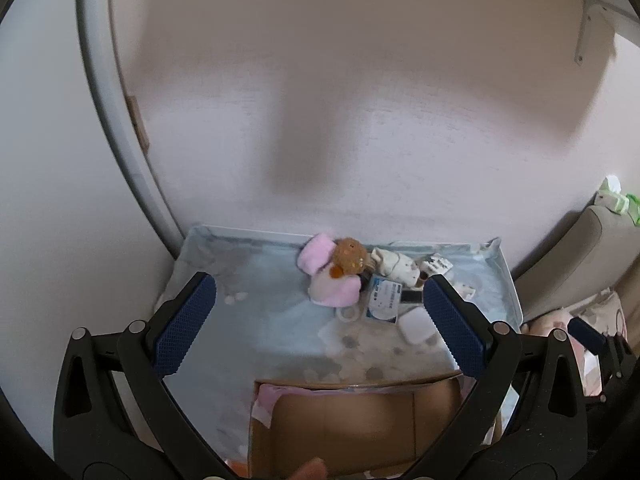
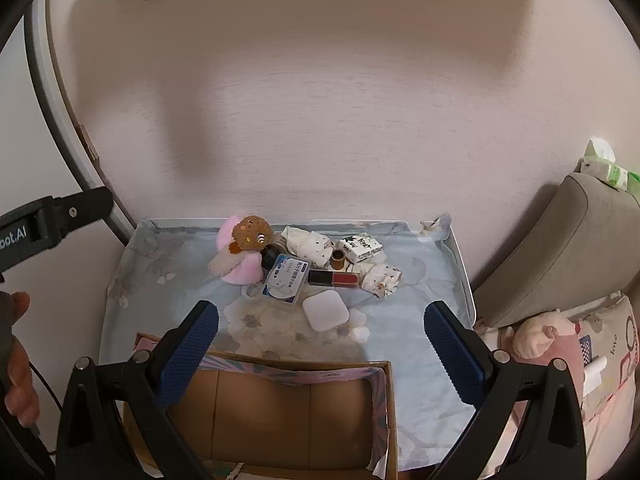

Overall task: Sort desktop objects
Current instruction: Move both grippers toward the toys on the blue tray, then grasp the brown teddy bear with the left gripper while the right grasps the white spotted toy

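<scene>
Left gripper (image 1: 320, 324): we hold it above the near part of the bench; its jaws stand wide open and hold nothing.
Right gripper (image 2: 322, 350): we hold it likewise over the near edge, jaws wide open and empty.
Hand (image 2: 18, 364): at the left border of the right wrist view, it grips the black handle of the left tool.
Cardboard box (image 2: 280, 408): nearest to us on the bench, open at the top; we see its brown inside with nothing lying in it, and a pink patterned outer face.
Bench (image 2: 420, 344): covered with a light blue flowered cloth; it has a raised white rim.
White square case (image 2: 325, 312): beyond the box, lying flat, near the middle.
Tape ring (image 2: 251, 291): small, just left of the card pack.
Blue-white card pack (image 2: 285, 280): touching the white case's far-left side.
Red and black tube (image 2: 334, 278): lying flat, just right of the card pack.
Pink plush toy (image 2: 240, 252): with a brown head, far left of the group.
White spotted cloth (image 2: 308, 246): crumpled, behind the tube.
Gold cylinder (image 2: 338, 260): upright, between the cloth pieces.
Tissue packet (image 2: 360, 249): far right, close to the back rim.
</scene>
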`<state>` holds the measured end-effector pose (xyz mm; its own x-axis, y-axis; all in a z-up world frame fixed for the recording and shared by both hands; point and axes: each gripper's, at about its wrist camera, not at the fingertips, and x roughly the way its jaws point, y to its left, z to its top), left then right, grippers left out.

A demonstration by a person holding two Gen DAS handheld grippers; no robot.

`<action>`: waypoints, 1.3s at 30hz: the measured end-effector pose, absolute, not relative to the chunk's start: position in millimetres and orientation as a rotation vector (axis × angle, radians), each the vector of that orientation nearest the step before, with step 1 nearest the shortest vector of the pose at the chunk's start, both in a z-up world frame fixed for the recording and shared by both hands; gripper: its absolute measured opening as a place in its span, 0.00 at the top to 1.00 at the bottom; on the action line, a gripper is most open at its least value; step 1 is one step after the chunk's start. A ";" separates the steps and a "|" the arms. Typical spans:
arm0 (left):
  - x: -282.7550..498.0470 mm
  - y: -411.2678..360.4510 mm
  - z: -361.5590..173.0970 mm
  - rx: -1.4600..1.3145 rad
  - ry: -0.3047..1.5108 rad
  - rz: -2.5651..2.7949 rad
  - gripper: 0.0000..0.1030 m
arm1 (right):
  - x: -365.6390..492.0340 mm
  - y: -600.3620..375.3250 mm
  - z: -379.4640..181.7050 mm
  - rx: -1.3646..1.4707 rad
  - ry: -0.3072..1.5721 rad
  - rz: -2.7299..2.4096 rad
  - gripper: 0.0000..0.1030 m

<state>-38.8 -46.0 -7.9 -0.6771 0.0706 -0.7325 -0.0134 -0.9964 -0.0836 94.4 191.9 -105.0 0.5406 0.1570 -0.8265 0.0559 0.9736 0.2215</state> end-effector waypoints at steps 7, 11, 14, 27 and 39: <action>-45.5 -48.3 -15.8 -1.246 -0.108 2.784 0.00 | 95.0 186.0 -106.9 0.264 1.002 0.050 0.00; -52.3 -63.0 -29.2 -1.198 -0.103 2.722 0.00 | 98.3 175.1 -106.5 0.279 0.992 0.053 0.00; -65.4 -72.4 -40.3 -1.244 -0.021 2.716 0.00 | 101.1 154.8 -107.5 0.304 0.979 0.054 0.00; -163.1 -4.2 -137.1 -1.314 0.439 2.523 0.00 | 144.9 110.6 -216.5 0.288 1.127 0.100 0.00; -215.5 53.5 -226.0 -1.405 0.714 2.401 0.21 | 188.1 128.0 -325.1 0.336 1.205 0.188 0.01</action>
<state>-215.5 53.5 -226.0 -0.4942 -0.0166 -0.8692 -0.4611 -0.8426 0.2783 188.1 128.0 -325.1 0.3499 0.3185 -0.8810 0.0349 0.9354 0.3520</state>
